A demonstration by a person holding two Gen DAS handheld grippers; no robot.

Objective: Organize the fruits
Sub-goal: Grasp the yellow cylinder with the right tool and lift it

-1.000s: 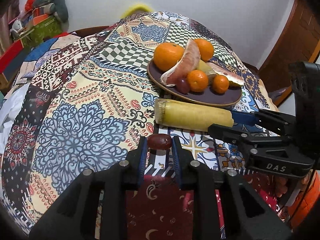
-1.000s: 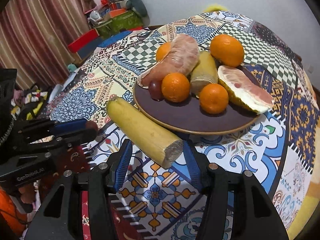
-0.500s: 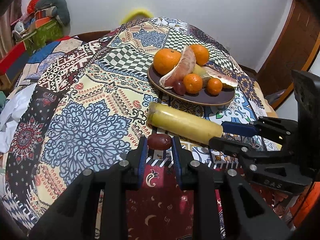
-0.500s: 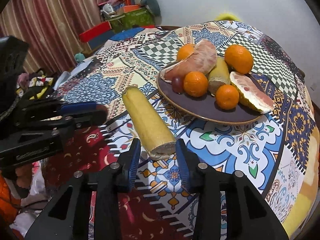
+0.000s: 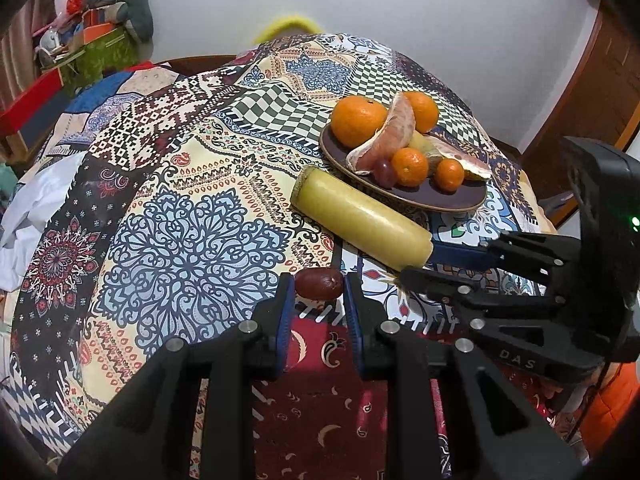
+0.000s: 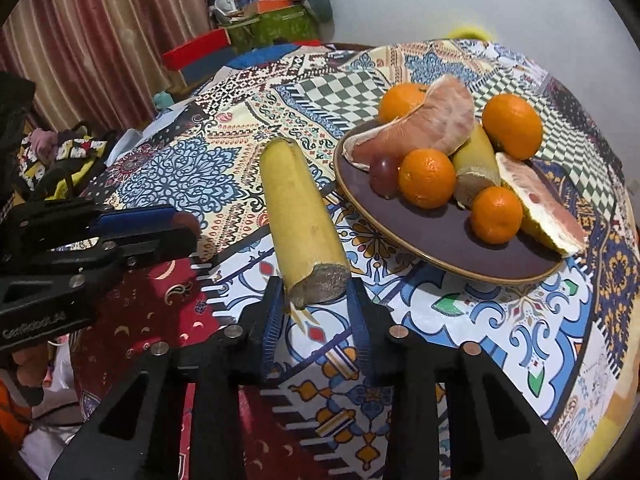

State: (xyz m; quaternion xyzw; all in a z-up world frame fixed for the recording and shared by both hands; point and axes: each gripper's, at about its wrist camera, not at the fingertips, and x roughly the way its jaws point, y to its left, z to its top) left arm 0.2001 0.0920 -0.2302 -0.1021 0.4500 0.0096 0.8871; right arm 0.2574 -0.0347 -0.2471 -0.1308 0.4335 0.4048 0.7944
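Four oranges (image 6: pixel 427 178) — two sugarcane pieces (image 6: pixel 304 224)

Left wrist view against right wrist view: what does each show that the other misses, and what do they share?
Only the left wrist view shows the left gripper head-on, shut on a dark red date, and a brown wooden door frame. Only the right wrist view shows the striped curtain and the cut end of the yellow stalk, on which the right gripper has just been closing. Both show the stalk, the brown plate of oranges and the patterned tablecloth.
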